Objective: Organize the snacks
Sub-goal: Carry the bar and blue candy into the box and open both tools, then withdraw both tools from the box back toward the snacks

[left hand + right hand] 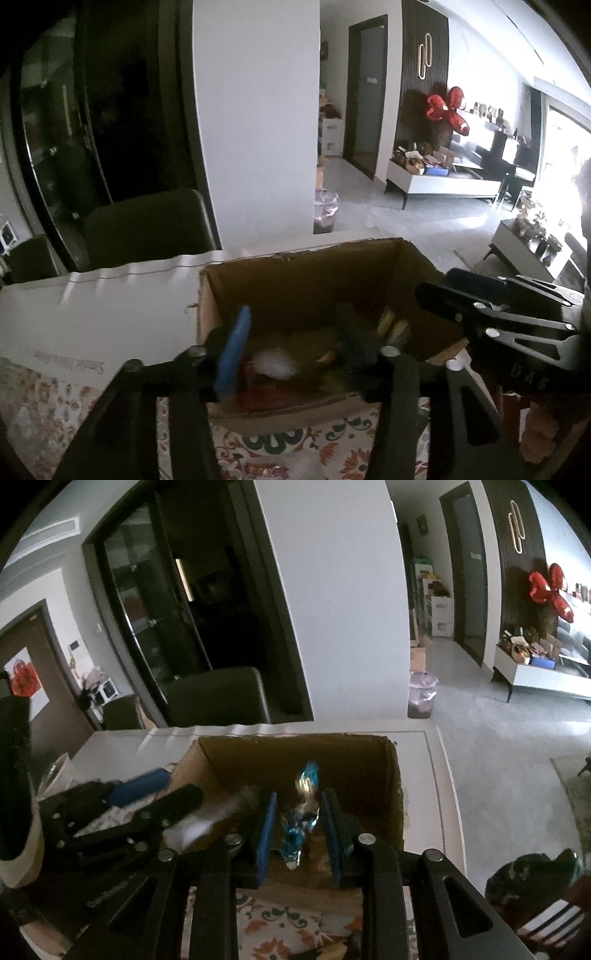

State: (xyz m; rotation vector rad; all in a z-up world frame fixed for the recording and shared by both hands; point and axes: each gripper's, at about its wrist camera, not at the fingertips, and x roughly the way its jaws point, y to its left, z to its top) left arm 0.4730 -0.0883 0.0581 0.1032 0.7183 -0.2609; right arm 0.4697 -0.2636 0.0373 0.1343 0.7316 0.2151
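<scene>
An open cardboard box [306, 273] stands on the table, also in the right wrist view [354, 760]. Several snack packets lie inside it, among them a white one [275, 363]. My left gripper [295, 350] is open and empty over the box's near edge, blue pad [232, 354] on its left finger. My right gripper [299, 830] hangs over the box with a shiny blue and gold wrapped snack [301, 812] between its blue pads; the pads stand slightly apart from the wrapper. The right gripper shows in the left wrist view [428, 295] at the box's right side.
The table has a white cloth [99, 306] and a floral mat [280, 446] near me. Dark chairs [147, 229] stand behind the table. A bin [325, 210] stands by the white pillar. A striped chair with a green bag [532, 878] is at the right.
</scene>
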